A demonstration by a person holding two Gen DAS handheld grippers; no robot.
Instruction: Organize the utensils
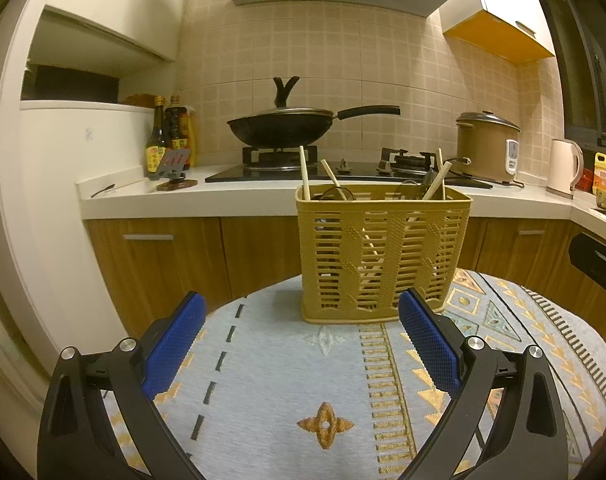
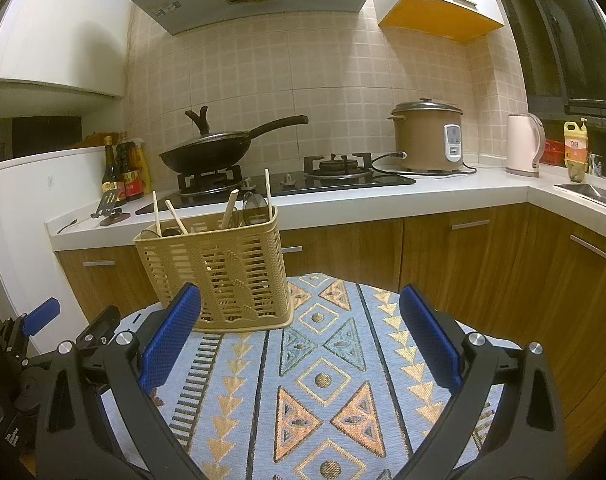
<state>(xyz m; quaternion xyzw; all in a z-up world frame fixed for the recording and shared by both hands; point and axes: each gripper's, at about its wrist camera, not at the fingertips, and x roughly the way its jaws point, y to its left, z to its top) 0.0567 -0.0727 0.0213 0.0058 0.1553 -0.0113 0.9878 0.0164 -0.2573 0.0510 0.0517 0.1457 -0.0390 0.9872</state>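
A patterned cloth covered the table [image 2: 323, 380], and nothing loose lay on the part in view. The yellow slotted basket [image 1: 383, 252] stood upright at the far edge. Inside it leaned the chopsticks [image 1: 304, 172] and dark spoons [image 2: 255, 208], split between its two ends, so the sorting looked finished or nearly so. The left tool [image 1: 303, 344] and right tool [image 2: 299, 340] each hovered over the cloth, fingers spread wide apart, holding nothing.
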